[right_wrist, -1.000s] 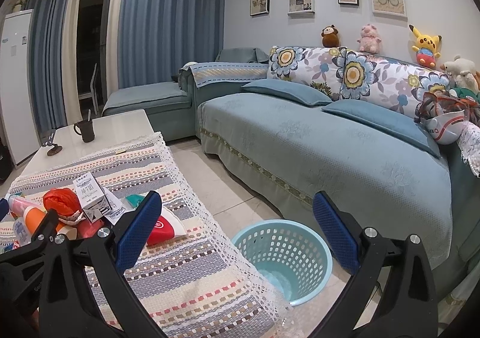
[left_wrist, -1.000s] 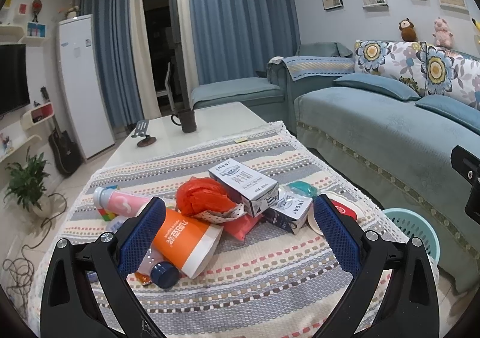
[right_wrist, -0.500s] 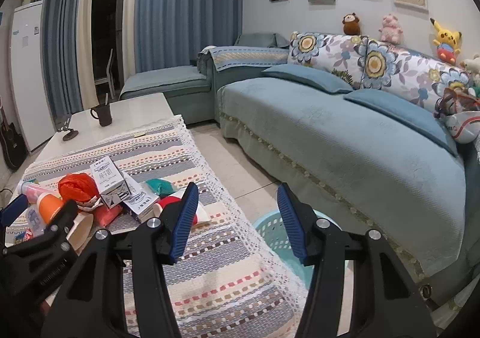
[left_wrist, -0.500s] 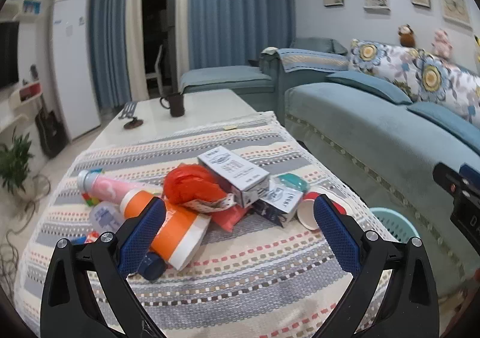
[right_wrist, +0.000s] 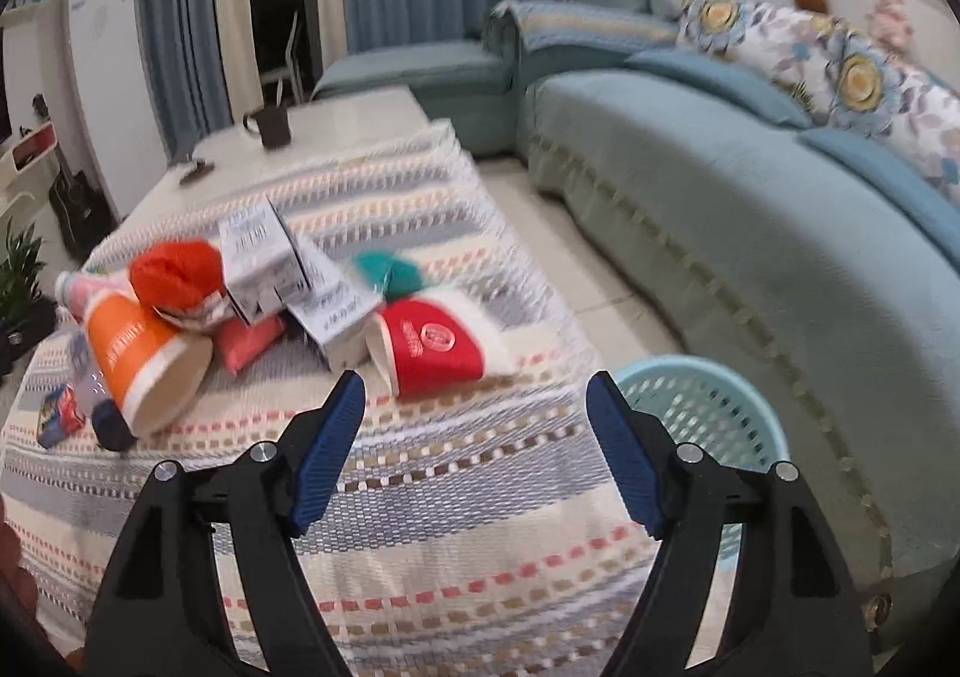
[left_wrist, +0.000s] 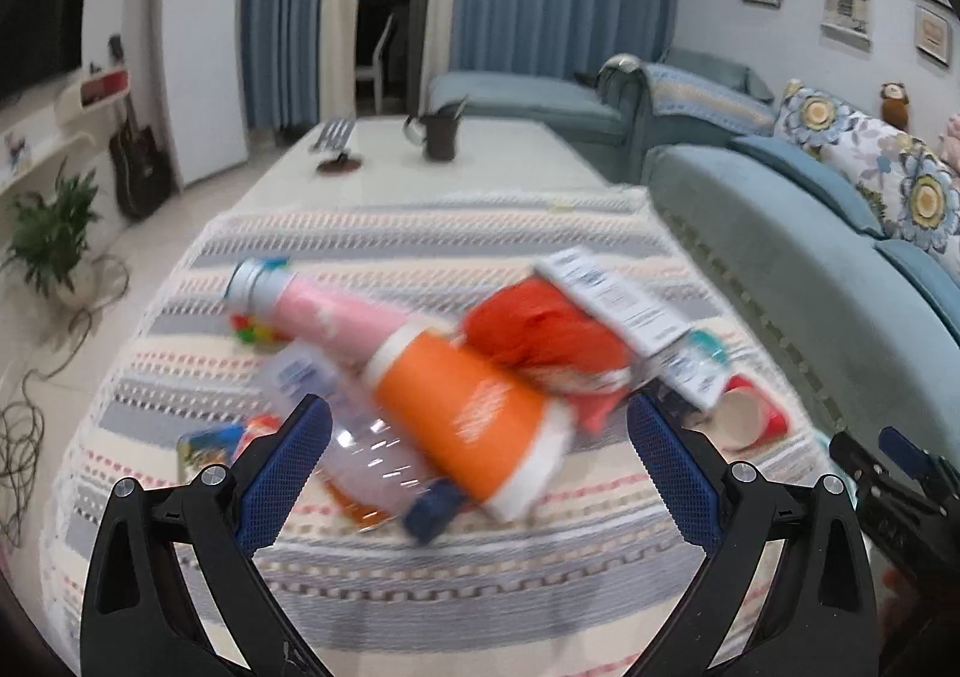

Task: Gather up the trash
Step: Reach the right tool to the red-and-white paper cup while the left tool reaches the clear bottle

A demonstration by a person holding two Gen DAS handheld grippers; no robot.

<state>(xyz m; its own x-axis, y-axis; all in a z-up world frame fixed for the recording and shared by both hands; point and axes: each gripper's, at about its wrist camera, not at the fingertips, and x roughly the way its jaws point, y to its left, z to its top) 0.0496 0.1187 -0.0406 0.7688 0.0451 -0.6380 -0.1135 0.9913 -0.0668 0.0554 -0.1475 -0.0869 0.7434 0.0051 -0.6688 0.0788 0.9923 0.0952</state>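
A pile of trash lies on the striped tablecloth [left_wrist: 420, 563]: an orange paper cup [left_wrist: 468, 419], a clear plastic bottle [left_wrist: 354, 437], a pink bottle [left_wrist: 324, 317], an orange bag [left_wrist: 540, 335], white cartons [left_wrist: 612, 299] and a red cup [right_wrist: 432, 347]. My left gripper [left_wrist: 474, 461] is open and empty, just in front of the orange cup. My right gripper [right_wrist: 474, 437] is open and empty, just short of the red cup. A light blue mesh bin [right_wrist: 702, 407] stands on the floor right of the table.
A blue sofa [right_wrist: 750, 233] runs along the right. A dark mug [left_wrist: 438, 134] and a small stand [left_wrist: 336, 149] sit on the bare far end of the table. A fridge [left_wrist: 198, 35], a guitar [left_wrist: 138, 161] and a plant [left_wrist: 48, 239] stand at the left.
Both grippers moved forward and down towards the pile, which now looks larger. The right gripper, narrowed half a second ago, has opened wider and swung left over the table.
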